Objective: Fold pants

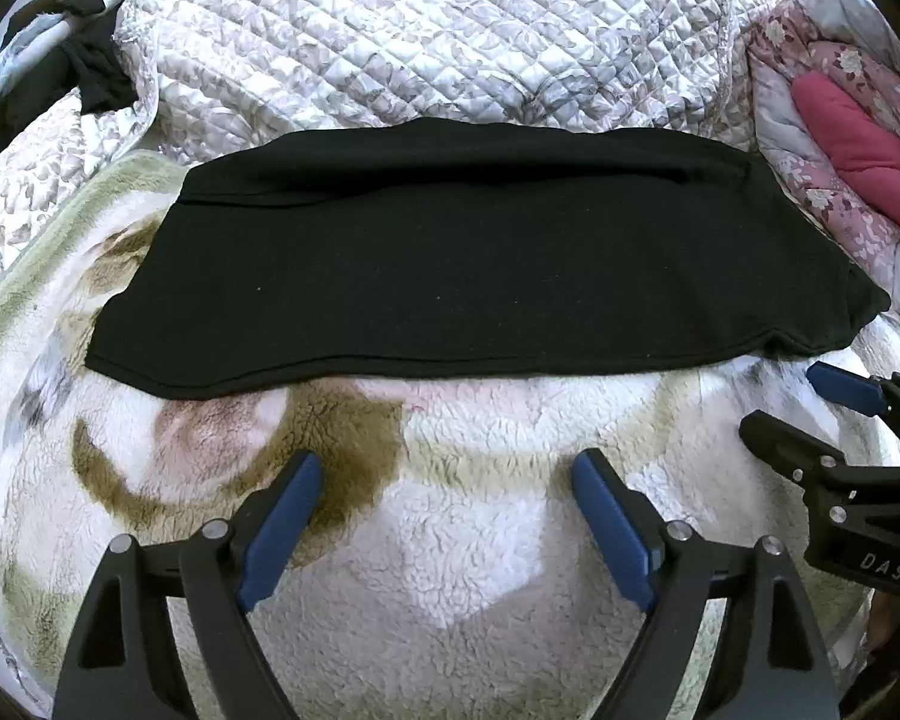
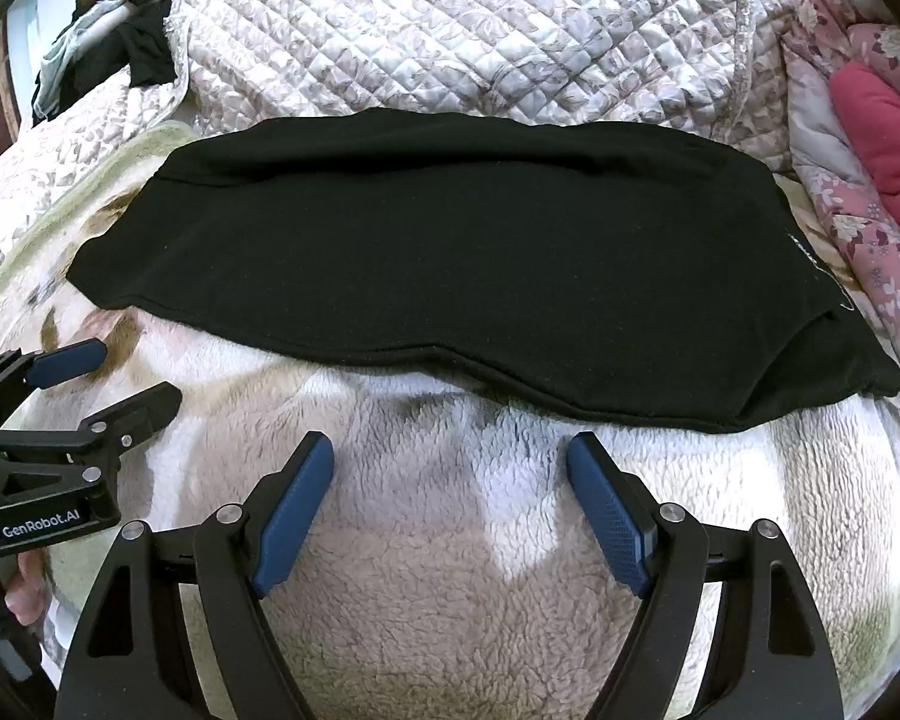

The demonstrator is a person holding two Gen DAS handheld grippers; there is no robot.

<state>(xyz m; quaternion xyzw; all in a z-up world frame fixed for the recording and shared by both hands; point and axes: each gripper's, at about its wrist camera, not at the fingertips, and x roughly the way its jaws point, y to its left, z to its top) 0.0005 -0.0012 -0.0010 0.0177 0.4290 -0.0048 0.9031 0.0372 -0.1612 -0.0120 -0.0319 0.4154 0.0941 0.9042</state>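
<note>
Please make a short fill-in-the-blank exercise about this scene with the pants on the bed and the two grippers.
1. The pants are ____ in colour.
2. The left gripper and the right gripper are both ____, holding nothing.
3. The pants lie on a fleece blanket; behind them is a ____ cover with a diamond pattern.
4. To the right of the pants lies a ____ floral blanket.

Missing words: black; open; quilted; pink

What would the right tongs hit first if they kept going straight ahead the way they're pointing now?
Most likely the near edge of the black pants, lying flat across the fleece blanket. The right tongs are open and empty, with only bare fleece before that hem. Height above the blanket is unclear.
</note>
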